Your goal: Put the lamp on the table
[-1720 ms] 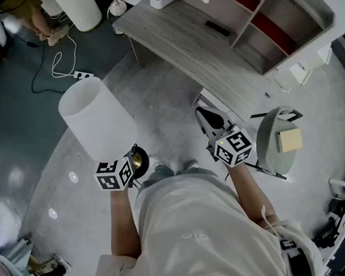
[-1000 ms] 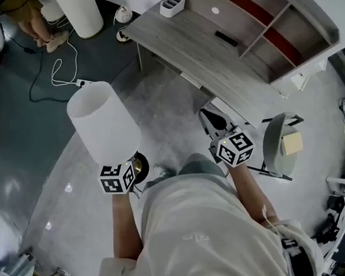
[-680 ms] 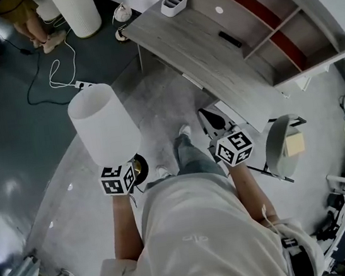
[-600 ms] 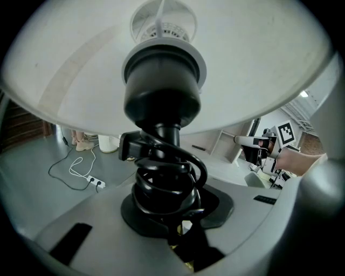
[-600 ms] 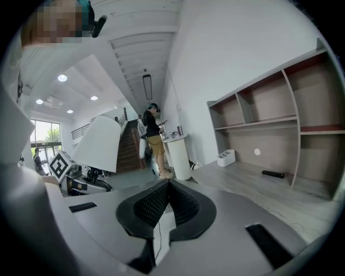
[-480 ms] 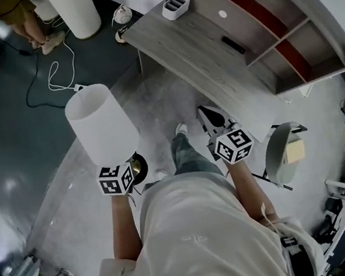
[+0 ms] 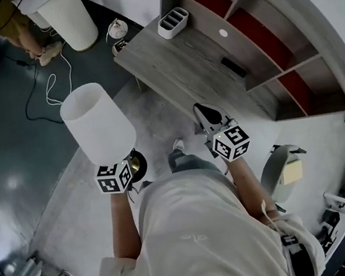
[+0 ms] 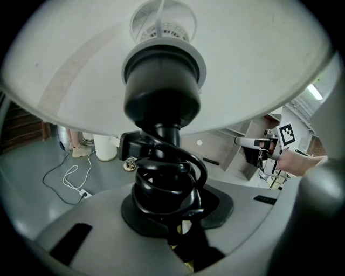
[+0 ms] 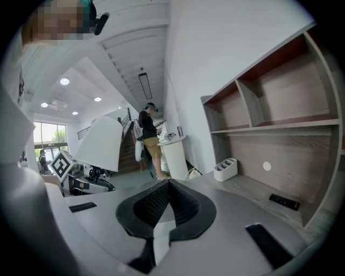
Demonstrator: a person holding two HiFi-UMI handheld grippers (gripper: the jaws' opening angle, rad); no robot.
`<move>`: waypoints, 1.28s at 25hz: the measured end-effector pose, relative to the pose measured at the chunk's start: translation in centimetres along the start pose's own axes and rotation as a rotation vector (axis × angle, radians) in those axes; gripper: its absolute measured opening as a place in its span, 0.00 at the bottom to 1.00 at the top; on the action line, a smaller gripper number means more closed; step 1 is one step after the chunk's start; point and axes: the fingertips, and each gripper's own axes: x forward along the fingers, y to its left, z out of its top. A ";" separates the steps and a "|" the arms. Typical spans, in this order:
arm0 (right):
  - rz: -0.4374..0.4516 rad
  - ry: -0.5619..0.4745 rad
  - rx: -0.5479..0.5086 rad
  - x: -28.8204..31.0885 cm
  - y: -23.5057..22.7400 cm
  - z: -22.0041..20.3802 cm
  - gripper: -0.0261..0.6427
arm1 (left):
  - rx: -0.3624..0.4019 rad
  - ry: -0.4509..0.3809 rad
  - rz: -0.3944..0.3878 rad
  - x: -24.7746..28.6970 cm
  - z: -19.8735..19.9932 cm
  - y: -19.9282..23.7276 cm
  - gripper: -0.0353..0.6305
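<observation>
Lamp: the white-shaded lamp (image 7: 97, 122) was in the air, upright, its dark stem between the left gripper's jaws.
Left gripper (image 7: 132, 165): clamped on the lamp's stem, just below the shade.
Right gripper (image 7: 204, 112): jaws together and empty, level with the left one.
Table (image 7: 174, 57): ahead of both grippers, apart from the lamp.
Progress: the lamp appeared lifted and in transit; setting it down and letting go remained.
</observation>
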 end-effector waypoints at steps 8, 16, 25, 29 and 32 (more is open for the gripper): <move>-0.002 -0.004 0.037 1.9 -7.6 2.1 0.08 | 0.015 0.008 0.010 7.2 5.1 -1.4 0.20; -0.055 -0.005 0.082 2.5 -12.3 2.4 0.08 | 0.046 0.034 -0.025 12.5 8.4 -1.9 0.20; -0.210 -0.014 0.147 3.9 -15.8 2.5 0.08 | 0.117 0.082 -0.160 20.0 12.7 -0.3 0.20; -0.284 -0.029 0.172 5.5 -17.1 3.5 0.08 | 0.158 0.103 -0.227 23.7 15.0 0.7 0.20; -0.335 -0.036 0.185 6.5 -17.9 4.1 0.08 | 0.187 0.109 -0.260 26.2 16.7 1.7 0.20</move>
